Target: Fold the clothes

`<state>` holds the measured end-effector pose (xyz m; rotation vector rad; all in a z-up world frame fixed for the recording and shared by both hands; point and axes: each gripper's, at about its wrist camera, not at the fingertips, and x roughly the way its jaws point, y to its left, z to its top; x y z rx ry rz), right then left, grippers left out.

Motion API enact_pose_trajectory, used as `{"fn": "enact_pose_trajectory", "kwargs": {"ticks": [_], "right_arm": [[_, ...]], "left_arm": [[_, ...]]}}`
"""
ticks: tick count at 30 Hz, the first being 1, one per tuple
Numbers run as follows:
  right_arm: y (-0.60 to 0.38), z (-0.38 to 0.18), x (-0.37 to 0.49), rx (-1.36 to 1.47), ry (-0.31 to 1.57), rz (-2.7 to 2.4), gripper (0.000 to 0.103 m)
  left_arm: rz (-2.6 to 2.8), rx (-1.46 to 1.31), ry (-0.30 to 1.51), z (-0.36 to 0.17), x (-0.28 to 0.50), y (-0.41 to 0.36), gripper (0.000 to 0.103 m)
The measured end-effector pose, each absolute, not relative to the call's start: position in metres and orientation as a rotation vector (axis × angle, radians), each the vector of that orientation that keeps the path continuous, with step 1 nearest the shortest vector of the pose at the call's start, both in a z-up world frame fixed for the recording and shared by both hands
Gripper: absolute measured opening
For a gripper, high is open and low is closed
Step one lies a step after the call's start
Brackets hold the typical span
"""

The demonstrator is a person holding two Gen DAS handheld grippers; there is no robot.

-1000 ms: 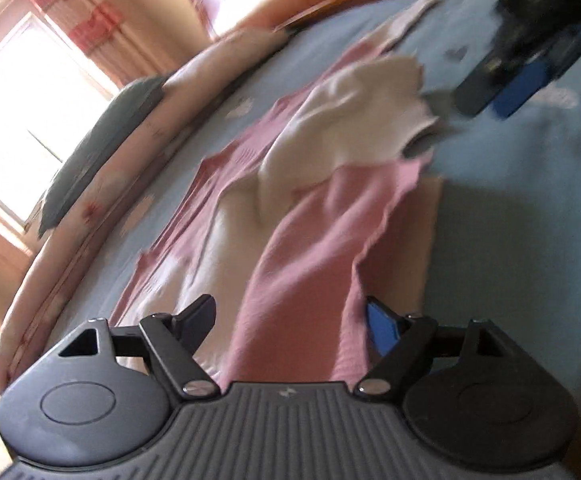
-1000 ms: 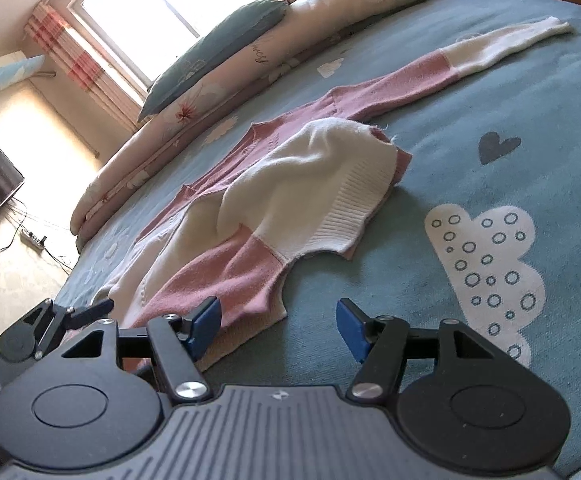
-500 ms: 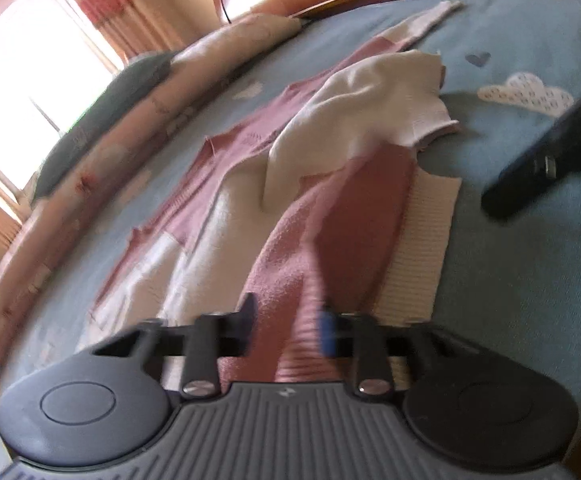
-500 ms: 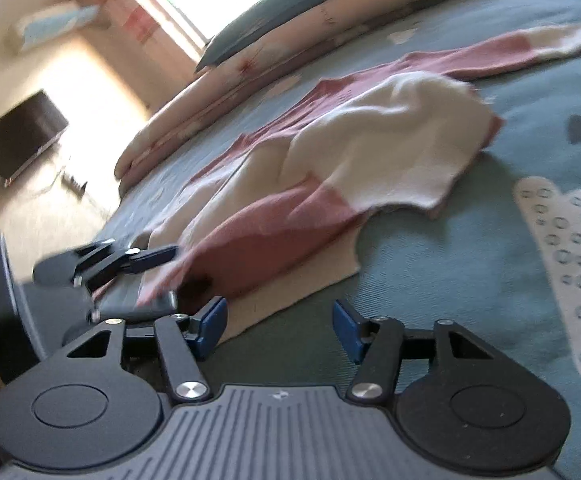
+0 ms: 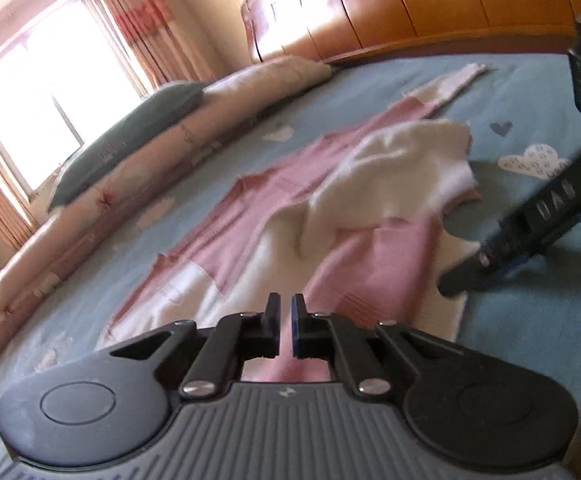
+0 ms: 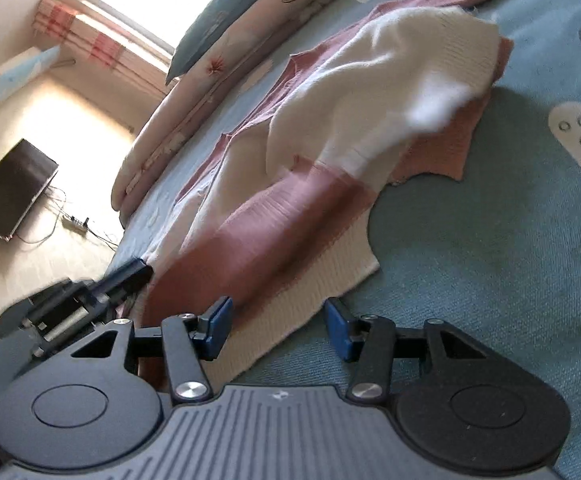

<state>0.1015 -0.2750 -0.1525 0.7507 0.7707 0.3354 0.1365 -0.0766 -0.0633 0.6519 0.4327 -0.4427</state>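
Gripping the near hem: left wrist view shows the left tool (image 5: 285, 322) with jaws drawn together, pink knit of the sweater (image 5: 374, 264) running in beneath them; by the look of it, cloth is pinched, though the contact itself sits low and partly hidden. Sweater lies spread on the blue bed (image 5: 530, 320), pink and cream panels, one sleeve (image 5: 454, 88) stretched toward the far wooden headboard (image 5: 430, 8). Cream panel already doubled over the middle. Right tool (image 5: 466, 280) enters from the right, tip at the cream ribbed edge.

Right wrist view: right tool (image 6: 278, 328) jaws apart and closing, cream ribbed hem (image 6: 302, 300) lying between them, pads not yet pressing. Left tool (image 6: 126, 276) at far left, at the garment's corner. Pillows (image 6: 218, 52) along the far side of the bed.

Step, as I judge: securing both lower corners for a fold upward. Next calls for the right tool to finish its pinch, then both lifting evenly so the hem carries over without dragging.
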Motion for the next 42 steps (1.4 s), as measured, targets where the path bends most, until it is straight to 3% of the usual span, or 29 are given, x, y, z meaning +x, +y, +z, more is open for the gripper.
{"fn": "enact_pose_trajectory", "kwargs": {"ticks": [13,22,26,28,30,32,37,42], "right_arm": [[-0.245,-0.122,0.105,0.316,0.792,0.335,0.056],[-0.279,-0.111,0.080,0.368,0.725,0.280,0.056],[-0.289,-0.116,0.076,0.416,0.722,0.269,0.056],[-0.291,-0.117,0.076,0.432,0.716,0.269,0.056],[-0.291,-0.117,0.076,0.434,0.709,0.276,0.056],[-0.291,-0.116,0.075,0.432,0.701,0.282,0.056],[-0.286,-0.106,0.075,0.347,0.672,0.327,0.056],[-0.238,-0.093,0.084,-0.092,0.670,0.475,0.056]], "left_arm": [[-0.667,0.703,0.464,-0.076,0.082,-0.081,0.013],[-0.688,0.913,0.569,-0.119,0.092,-0.115,0.012],[-0.699,1.070,0.568,-0.119,0.093,-0.125,0.029],[-0.702,1.106,0.578,-0.118,0.097,-0.129,0.032],[-0.688,1.094,0.605,-0.117,0.103,-0.131,0.029],[-0.654,1.108,0.604,-0.118,0.105,-0.133,0.004],[-0.647,1.067,0.608,-0.112,0.107,-0.126,0.004],[-0.667,1.050,0.605,-0.108,0.107,-0.123,0.004]]}}
